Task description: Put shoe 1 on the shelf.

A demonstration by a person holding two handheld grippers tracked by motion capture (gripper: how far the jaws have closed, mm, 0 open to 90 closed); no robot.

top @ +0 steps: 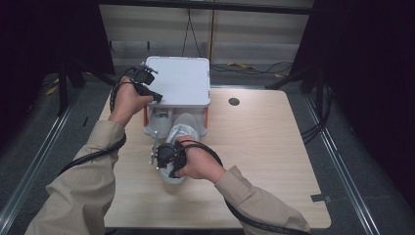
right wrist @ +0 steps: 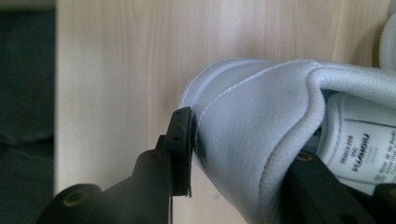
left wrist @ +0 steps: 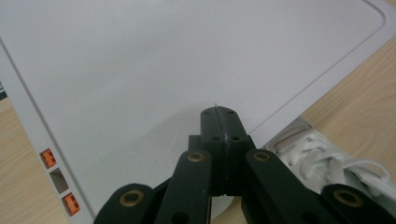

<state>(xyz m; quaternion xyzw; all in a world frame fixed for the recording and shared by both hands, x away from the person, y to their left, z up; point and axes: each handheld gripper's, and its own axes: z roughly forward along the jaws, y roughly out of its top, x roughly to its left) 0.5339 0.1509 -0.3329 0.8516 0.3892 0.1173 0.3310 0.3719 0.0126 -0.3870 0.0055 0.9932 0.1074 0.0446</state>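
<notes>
High view: a white plastic shoe box stands at the far side of the wooden table, its flat lid raised on orange corner posts, and a white sneaker lies half under it, toe toward the box and heel toward the person. The right gripper sits at that heel, held in the person's right hand. In the right gripper view its jaws pinch the heel wall: one black pad is pressed flat on the outer leather beside the stitching, the other arm reaches inside the padded collar by the printed insole label.

The left gripper rests at the near left edge of the lid; the left gripper view shows its jaws pressed together with nothing between them, tips lying on the smooth white lid surface, with laces of a sneaker visible below the lid's rim.

The shoe looks light and fairly soft (the collar gives, the heel counter is stiffer), so the heel is a sound place to hold. Smooth leather may slip, so the pinch should stay deep over the collar. The lid looks rigid and slick; pressing down on it should steady the box.
</notes>
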